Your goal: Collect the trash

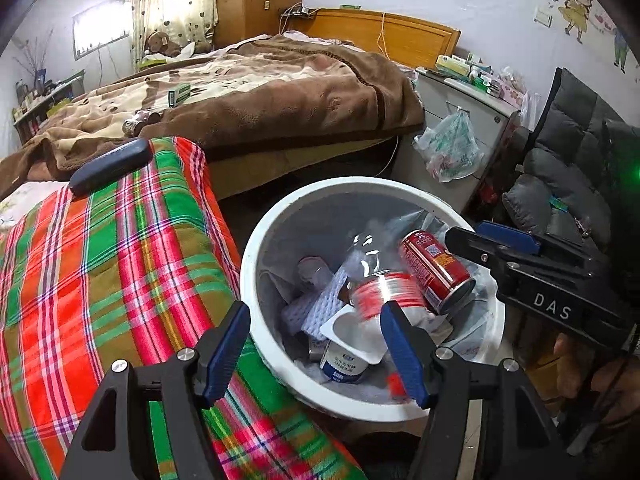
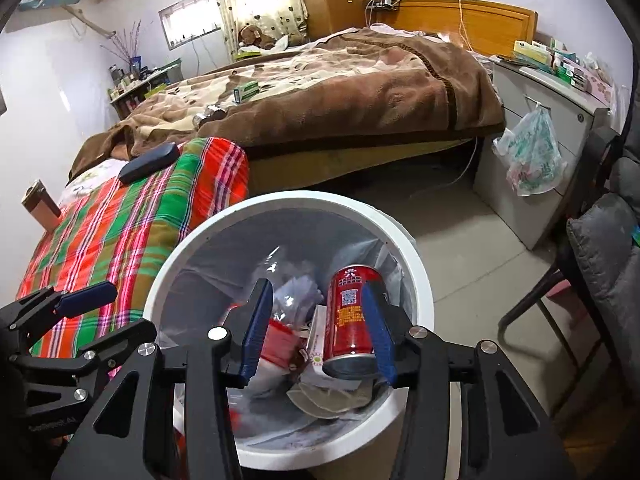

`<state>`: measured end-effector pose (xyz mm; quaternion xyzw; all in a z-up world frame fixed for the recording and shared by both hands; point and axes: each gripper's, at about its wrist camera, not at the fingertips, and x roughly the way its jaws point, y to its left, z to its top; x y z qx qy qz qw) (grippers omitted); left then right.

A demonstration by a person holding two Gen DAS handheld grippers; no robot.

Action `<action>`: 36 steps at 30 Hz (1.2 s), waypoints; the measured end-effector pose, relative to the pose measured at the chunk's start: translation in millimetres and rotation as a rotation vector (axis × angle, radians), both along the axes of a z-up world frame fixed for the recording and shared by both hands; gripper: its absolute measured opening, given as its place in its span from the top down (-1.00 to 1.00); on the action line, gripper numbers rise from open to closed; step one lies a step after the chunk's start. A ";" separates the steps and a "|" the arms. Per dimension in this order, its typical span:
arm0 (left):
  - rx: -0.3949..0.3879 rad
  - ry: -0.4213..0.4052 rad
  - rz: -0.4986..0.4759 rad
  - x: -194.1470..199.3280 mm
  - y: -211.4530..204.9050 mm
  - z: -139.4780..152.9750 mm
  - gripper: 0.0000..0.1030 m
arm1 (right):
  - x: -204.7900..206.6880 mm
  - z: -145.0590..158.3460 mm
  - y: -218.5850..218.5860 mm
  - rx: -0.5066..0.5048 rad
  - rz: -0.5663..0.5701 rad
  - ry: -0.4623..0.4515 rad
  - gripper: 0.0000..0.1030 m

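Bin [image 2: 420, 264] contents jumbled, plastic bottle [image 1: 384, 284] motion-blurred, labels unreadable

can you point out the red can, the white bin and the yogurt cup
red can [image 2: 349, 320]: right wrist view, on its label side
white bin [image 2: 420, 264]: right wrist view, on its rim
yogurt cup [image 1: 347, 364]: left wrist view, on its printed wall

The white bin [image 1: 256, 280] sits right of the striped cloth [image 1: 112, 272], with a red can [image 1: 436, 270] inside.
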<state>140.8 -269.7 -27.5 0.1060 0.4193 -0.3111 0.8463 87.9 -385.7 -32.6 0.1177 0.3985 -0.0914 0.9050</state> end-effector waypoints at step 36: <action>-0.050 -0.246 0.223 -136.6 117.4 27.8 -0.30 | -95.5 17.8 92.5 -0.086 -0.053 -0.197 0.08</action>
